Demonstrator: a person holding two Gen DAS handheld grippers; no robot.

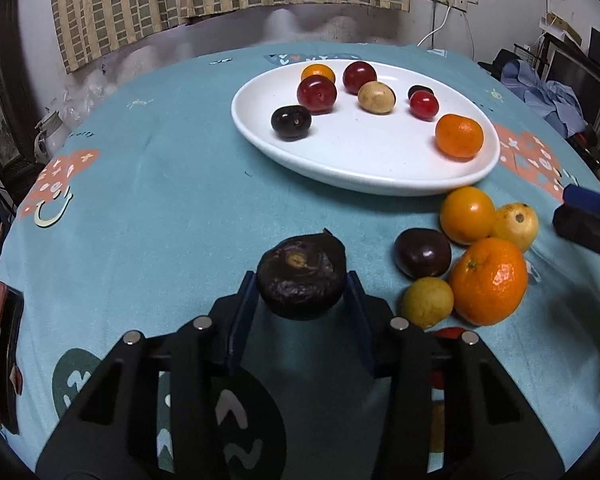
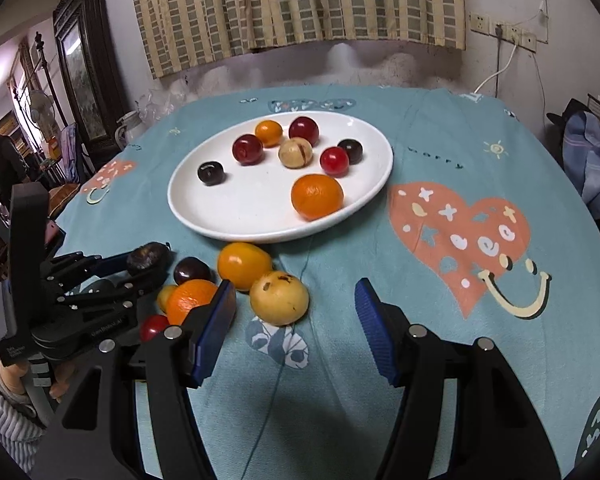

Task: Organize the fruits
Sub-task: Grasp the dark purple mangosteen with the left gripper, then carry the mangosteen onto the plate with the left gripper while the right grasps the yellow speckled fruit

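While the left gripper point(image 1: 302, 292) clamps a wrinkled dark fruit point(image 1: 301, 276), evidently bound for the white plate point(image 1: 364, 176), the right gripper point(image 2: 296, 312) hovers with jaws wide, empty.

Loose fruits point(image 2: 256, 280) before plate point(image 2: 204, 220)

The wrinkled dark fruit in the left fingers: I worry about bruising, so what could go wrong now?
1. The wrinkled dark fruit sits out at the tips of the left gripper, so it may slip.
2. It looks soft; squeezing could split it.
3. On the white plate it could knock the black plum.
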